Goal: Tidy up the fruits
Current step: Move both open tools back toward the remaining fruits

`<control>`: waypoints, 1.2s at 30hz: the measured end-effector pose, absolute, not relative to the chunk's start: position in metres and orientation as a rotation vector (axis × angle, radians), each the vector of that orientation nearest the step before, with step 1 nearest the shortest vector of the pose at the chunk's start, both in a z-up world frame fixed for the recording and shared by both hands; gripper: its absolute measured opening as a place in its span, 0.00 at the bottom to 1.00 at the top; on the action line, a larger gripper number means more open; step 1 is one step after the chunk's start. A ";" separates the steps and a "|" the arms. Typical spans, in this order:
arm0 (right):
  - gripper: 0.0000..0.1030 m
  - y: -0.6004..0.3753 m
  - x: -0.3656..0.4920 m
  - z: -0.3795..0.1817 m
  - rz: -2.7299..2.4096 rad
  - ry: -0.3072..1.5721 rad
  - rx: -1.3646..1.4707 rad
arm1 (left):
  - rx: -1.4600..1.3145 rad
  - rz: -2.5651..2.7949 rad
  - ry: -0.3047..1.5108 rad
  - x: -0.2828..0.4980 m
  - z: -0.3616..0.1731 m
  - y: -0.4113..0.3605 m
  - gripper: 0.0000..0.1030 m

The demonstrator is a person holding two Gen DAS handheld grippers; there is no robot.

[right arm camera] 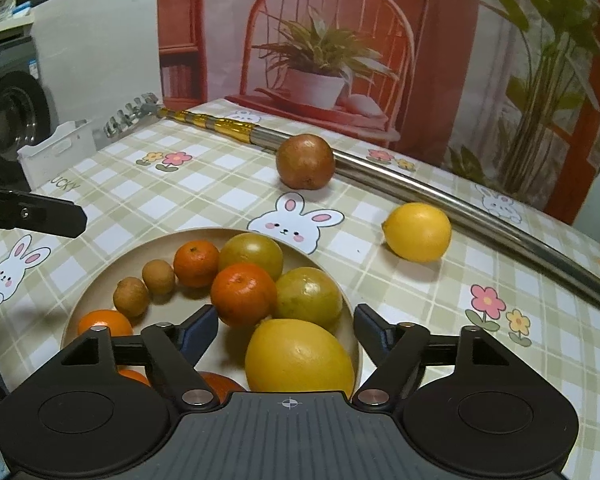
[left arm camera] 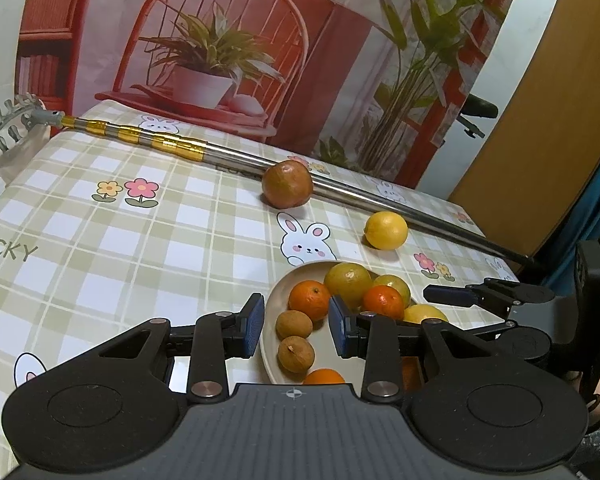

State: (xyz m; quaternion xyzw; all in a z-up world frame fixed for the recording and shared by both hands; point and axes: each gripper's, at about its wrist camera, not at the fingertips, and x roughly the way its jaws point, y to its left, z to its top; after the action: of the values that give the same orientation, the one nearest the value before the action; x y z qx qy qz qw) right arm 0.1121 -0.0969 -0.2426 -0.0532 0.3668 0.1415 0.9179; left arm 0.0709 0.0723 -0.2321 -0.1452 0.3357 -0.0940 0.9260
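Yellow lemon [right arm camera: 417, 231] and brown fruit [right arm camera: 305, 162] sit loose near worktop's far edge against metal pole [right arm camera: 440, 196]; both claws [left arm camera: 296, 330] [right arm camera: 286, 330] open, empty; a nudge rolls them off

Plate [right arm camera: 342, 280], lower centre of the right wrist view: one.
Lemons: two; one on the plate [right arm camera: 298, 356], one on the cloth at right [right arm camera: 418, 231].
Green-yellow citrus [right arm camera: 251, 254]: two.
Oranges [right arm camera: 242, 294]: at least four, some partly hidden.
Longans [right arm camera: 159, 276]: two.
Brown fruit [right arm camera: 305, 162], upper centre: one.
Pole [right arm camera: 420, 190]: one.
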 end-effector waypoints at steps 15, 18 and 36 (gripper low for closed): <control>0.74 -0.109 0.110 -0.246 0.253 0.777 -0.070 | -0.299 -0.195 0.692 0.072 -0.233 0.073 0.36; 0.74 -0.113 0.111 -0.246 0.239 0.781 -0.053 | -0.298 -0.196 0.692 0.072 -0.233 0.073 0.36; 0.74 -0.140 0.104 -0.225 0.193 0.676 0.046 | -0.306 -0.191 0.685 0.073 -0.234 0.074 0.36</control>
State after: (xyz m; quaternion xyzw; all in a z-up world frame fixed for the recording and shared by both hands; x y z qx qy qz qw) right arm 0.1037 -0.1399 -0.2252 0.0226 0.3312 0.0944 0.9385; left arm 0.0727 0.0742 -0.2343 -0.1490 0.3341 -0.0929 0.9260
